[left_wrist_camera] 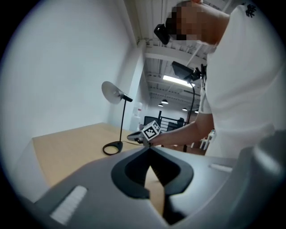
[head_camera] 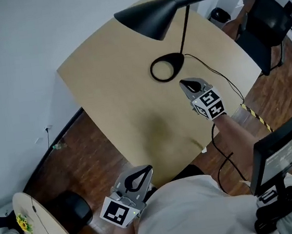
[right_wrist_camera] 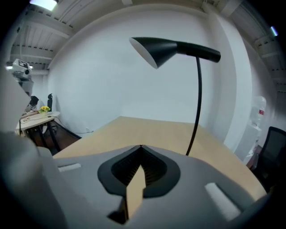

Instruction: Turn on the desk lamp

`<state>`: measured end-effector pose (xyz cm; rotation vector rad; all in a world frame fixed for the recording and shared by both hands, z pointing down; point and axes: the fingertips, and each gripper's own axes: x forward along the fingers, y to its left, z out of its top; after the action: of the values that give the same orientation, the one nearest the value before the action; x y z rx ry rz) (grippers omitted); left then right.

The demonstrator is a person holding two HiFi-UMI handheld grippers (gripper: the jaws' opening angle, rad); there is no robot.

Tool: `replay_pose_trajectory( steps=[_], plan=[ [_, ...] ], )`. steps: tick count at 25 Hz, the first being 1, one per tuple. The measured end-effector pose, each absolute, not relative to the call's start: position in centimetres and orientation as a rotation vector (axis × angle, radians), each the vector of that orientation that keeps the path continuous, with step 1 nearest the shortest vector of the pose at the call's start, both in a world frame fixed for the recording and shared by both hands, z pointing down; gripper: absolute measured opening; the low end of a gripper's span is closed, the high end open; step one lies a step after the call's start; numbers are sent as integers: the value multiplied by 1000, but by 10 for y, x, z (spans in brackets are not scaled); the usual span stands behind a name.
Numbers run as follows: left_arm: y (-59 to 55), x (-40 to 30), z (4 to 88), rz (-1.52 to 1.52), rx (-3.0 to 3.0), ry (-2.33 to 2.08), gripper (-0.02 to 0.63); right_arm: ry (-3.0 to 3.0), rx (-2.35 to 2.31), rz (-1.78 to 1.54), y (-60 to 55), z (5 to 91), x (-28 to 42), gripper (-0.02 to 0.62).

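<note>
The black desk lamp [head_camera: 161, 11] stands on the back of the light wooden table [head_camera: 111, 91], its ring base [head_camera: 163, 68] just left of my right gripper [head_camera: 184, 85]. The shade looks dark. That gripper is shut with nothing in it and hovers a little to the right of the base. In the right gripper view the lamp shade [right_wrist_camera: 157, 49] rises above the jaws, which meet at their tips [right_wrist_camera: 140, 146]. My left gripper [head_camera: 148, 169] is shut and empty, held at the table's near edge by the person's body. From there the lamp [left_wrist_camera: 113, 93] and right gripper [left_wrist_camera: 134, 137] show far ahead.
The lamp's black cable [head_camera: 224, 80] runs from the base to the table's right edge. A black office chair [head_camera: 266, 19] stands at the back right, a monitor [head_camera: 281, 152] at the near right. A round side table [head_camera: 41, 230] sits at the lower left on the wooden floor.
</note>
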<state>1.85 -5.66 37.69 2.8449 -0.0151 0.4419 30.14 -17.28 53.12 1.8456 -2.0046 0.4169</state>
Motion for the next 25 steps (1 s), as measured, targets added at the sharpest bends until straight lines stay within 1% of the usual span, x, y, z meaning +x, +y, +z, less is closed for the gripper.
replay_pose_trajectory(
  steps=[5,9,17,25],
  plan=[
    [-63,29,387,464,2790,-119,17,-1919,1891,487,-223,577,359,3],
    [-72,32,393,478,2751,-185,17,-1867,1898,507,-248,604,390,3],
    [-80,37,403,526,2690,-251,17,-1782,1897,520,-285,643,428,3],
    [-86,41,411,543,2659,-278,17,-1737,1878,529,-297,669,433,3]
  ],
)
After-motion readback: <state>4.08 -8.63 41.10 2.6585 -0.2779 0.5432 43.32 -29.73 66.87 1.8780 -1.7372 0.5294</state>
